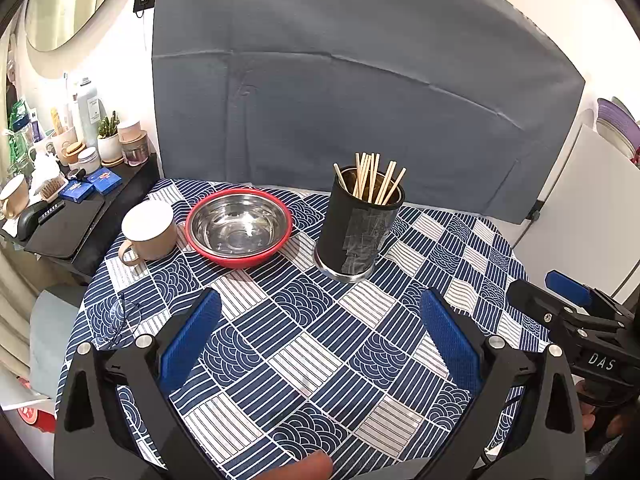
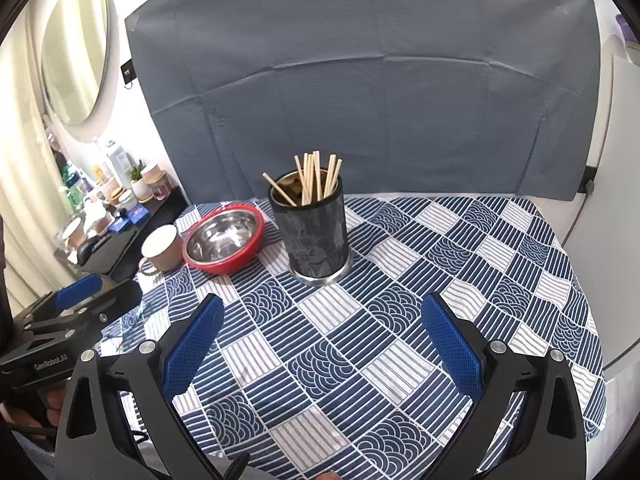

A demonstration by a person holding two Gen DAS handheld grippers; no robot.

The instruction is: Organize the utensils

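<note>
A black utensil holder with a steel base stands on the patterned tablecloth, with several wooden chopsticks upright inside it. It also shows in the right wrist view with its chopsticks. My left gripper is open and empty, hovering over the cloth in front of the holder. My right gripper is open and empty, also short of the holder. Each gripper appears at the edge of the other's view.
A steel bowl with a red rim and a beige mug sit left of the holder. Glasses lie near the table's left edge. A cluttered black side shelf stands to the left. A grey backdrop hangs behind.
</note>
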